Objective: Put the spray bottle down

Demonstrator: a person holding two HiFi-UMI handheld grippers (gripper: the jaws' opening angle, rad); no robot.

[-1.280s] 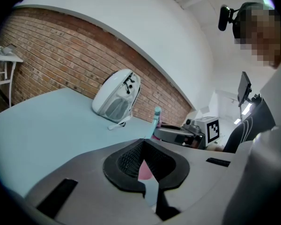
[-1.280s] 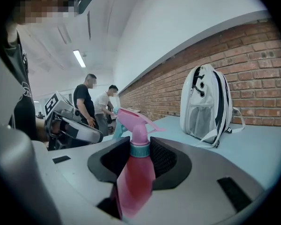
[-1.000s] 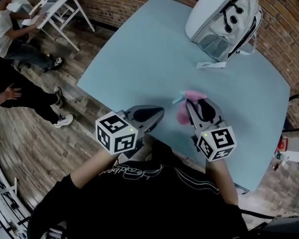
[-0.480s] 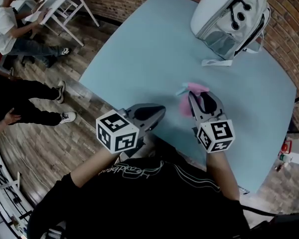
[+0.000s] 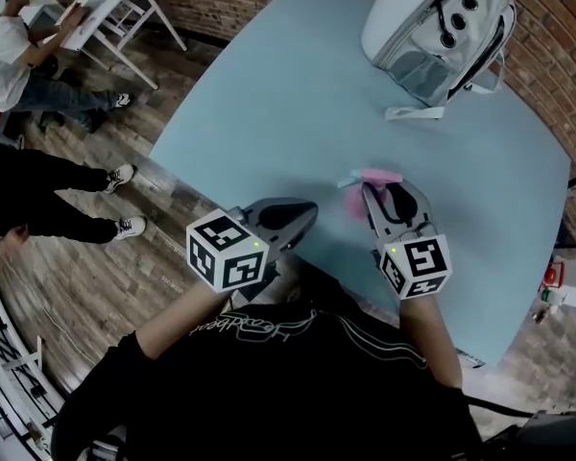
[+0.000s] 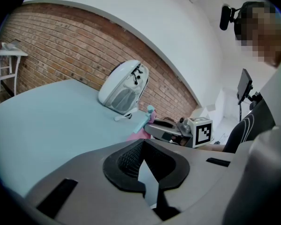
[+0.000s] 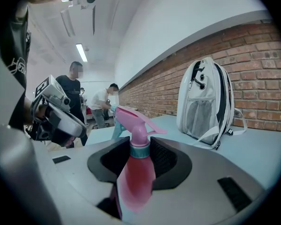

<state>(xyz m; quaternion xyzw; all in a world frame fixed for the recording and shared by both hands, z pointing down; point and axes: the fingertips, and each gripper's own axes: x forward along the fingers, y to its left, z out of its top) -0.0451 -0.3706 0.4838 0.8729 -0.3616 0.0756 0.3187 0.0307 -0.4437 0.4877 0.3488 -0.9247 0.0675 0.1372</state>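
Observation:
The pink spray bottle with a pink trigger head and light blue nozzle stands upright between the jaws of my right gripper, which is shut on it over the near part of the light blue table. In the right gripper view the bottle fills the gap between the black pads, and its base is hidden. My left gripper hovers at the table's near edge, jaws shut with nothing in them. From the left gripper view the bottle shows to the right.
A white backpack with a mesh pocket stands at the far side of the table, its strap trailing on the top. Beyond the table's left edge are people, a white folding table and wood flooring. A brick wall runs behind.
The right gripper with the bottle has stayed almost in place over the near part of the table. The left gripper has not visibly moved. The people at left shifted their legs.

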